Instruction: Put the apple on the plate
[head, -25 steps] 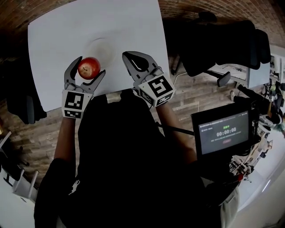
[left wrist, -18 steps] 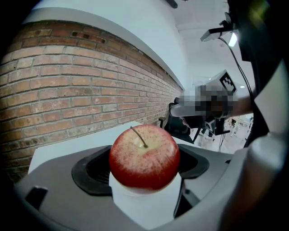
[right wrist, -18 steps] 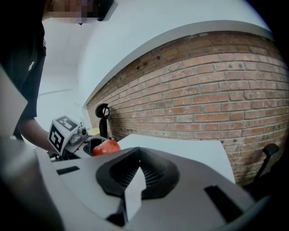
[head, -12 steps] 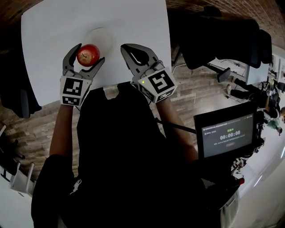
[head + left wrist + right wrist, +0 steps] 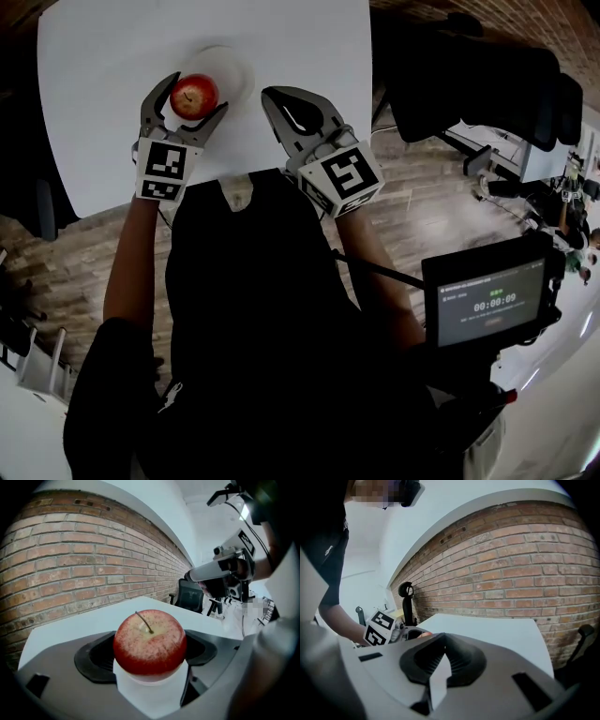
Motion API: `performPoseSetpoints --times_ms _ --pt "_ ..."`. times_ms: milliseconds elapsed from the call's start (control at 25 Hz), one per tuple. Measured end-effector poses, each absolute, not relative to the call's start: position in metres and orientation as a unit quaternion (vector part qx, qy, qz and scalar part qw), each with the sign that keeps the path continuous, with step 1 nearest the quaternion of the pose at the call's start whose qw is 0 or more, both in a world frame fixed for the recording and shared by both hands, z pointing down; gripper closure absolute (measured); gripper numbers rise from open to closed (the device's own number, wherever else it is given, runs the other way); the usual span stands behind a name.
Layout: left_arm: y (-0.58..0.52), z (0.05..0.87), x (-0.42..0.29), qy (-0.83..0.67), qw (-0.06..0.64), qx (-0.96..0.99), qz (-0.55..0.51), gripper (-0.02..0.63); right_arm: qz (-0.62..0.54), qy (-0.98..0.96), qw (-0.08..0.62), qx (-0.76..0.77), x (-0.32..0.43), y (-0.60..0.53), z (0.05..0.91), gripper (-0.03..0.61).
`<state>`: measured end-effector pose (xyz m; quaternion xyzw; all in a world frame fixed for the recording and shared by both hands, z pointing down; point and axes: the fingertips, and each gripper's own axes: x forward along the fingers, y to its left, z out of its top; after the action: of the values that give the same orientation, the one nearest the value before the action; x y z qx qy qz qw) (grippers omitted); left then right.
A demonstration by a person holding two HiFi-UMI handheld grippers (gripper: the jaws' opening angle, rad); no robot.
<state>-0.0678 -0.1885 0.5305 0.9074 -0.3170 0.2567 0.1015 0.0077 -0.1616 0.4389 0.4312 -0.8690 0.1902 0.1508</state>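
Note:
A red apple point(image 5: 194, 96) is clamped between the jaws of my left gripper point(image 5: 195, 94), held above the white table point(image 5: 103, 112). It hangs over the near left rim of the white plate point(image 5: 232, 67). In the left gripper view the apple point(image 5: 150, 641) stands stem up, filling the gap between the dark pads. My right gripper point(image 5: 272, 98) hovers over the table's near edge, right of the plate, jaws shut with nothing in them. The right gripper view shows its closed jaws point(image 5: 443, 641) and, at the left, the other gripper's marker cube point(image 5: 377, 627).
A screen with a timer point(image 5: 492, 302) stands at the lower right. Dark office chairs point(image 5: 469, 75) sit to the right of the table over a wooden floor point(image 5: 422, 187). A brick wall point(image 5: 70, 550) runs behind the table. The table's near edge lies under both grippers.
My left gripper has carried the apple forward and slightly right, from beside the plate to over its near left rim. The right gripper has hardly moved.

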Motion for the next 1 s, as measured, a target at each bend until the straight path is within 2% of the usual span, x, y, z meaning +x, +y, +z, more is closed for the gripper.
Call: performPoseSetpoints --times_ms 520,1000 --pt "-0.189 0.589 -0.039 -0.295 0.089 0.905 0.295 0.193 0.21 -0.86 0.157 0.438 0.02 -0.156 0.469 0.575" --pt "-0.195 0.606 -0.034 -0.297 0.09 0.901 0.304 0.193 0.223 -0.848 0.161 0.453 0.032 -0.151 0.472 0.575"
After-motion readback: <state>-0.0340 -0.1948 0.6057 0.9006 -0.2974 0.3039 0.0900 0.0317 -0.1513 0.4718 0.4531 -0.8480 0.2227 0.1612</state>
